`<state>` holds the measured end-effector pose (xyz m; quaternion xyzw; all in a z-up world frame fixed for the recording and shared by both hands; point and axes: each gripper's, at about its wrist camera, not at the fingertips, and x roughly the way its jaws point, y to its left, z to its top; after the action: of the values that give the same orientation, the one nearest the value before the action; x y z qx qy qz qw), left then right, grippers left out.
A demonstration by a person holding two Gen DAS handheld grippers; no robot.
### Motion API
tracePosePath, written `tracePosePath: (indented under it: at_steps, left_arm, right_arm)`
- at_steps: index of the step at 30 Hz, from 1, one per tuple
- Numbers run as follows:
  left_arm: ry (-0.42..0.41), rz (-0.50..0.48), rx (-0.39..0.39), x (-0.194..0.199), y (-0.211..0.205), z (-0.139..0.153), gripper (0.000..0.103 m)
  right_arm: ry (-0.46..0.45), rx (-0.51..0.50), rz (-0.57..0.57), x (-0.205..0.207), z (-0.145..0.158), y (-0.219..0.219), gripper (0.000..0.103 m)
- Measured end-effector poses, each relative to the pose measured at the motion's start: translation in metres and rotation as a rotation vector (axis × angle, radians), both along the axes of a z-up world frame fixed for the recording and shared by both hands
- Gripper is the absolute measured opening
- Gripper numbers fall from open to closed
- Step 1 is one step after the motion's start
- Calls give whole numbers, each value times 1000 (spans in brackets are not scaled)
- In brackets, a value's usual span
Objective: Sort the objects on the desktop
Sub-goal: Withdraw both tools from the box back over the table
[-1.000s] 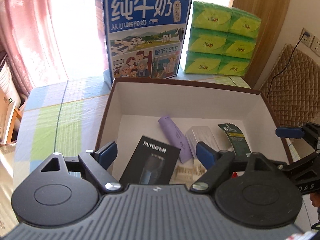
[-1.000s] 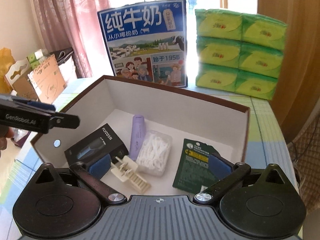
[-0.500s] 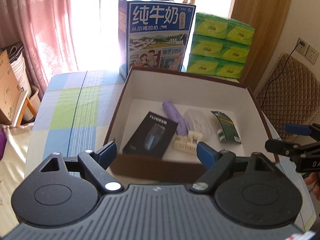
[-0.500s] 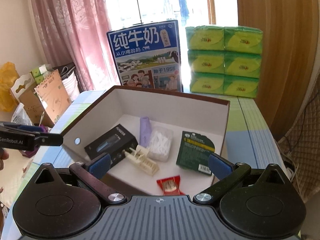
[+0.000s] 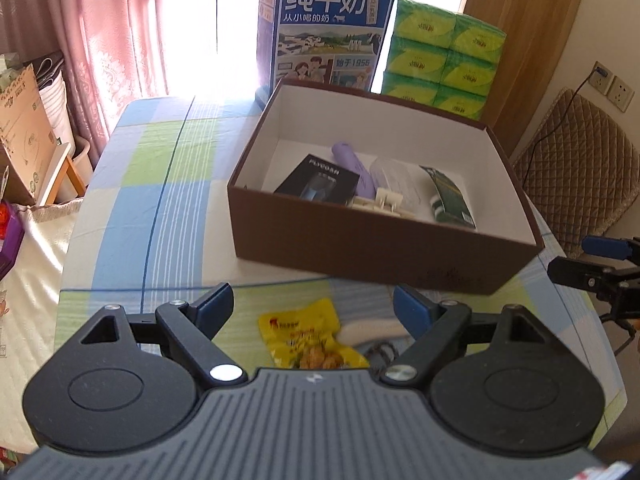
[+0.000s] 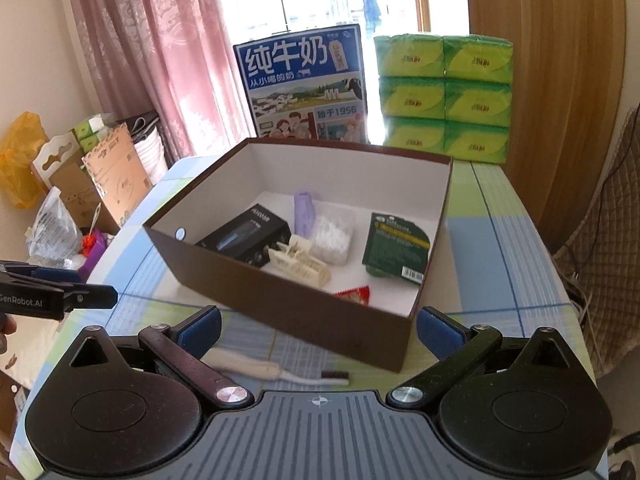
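The left hand-held gripper (image 5: 314, 306) hangs released and empty above a yellow snack packet (image 5: 310, 336) lying flat on the checked surface (image 5: 132, 216), just in front of the brown box (image 5: 384, 248). The right hand-held gripper (image 6: 318, 326) is likewise spread and empty, over a cream-handled brush (image 6: 276, 372) beside the box's near corner. The box already holds a black shaver carton (image 6: 246, 236), a purple tube (image 6: 305, 212) and a green packet (image 6: 396, 246). The packet looks thin and slippery: best to come down low, straddle one edge, and pinch firmly before lifting clear of the box wall.
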<state>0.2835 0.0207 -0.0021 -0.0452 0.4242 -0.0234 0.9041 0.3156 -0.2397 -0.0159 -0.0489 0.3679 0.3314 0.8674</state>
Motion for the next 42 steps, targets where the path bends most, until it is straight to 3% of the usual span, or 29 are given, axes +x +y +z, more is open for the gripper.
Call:
tracePosePath:
  at_steps: [24,42]
  left_arm:
    - [57,-26,41,-34,-27,-17,84]
    - [110,-145,42,-55,-57,-57,84]
  right_arm:
    - [57,-104,58,-35,-30,-5,101]
    - [130,-182,28,-43,-63,-28,101]
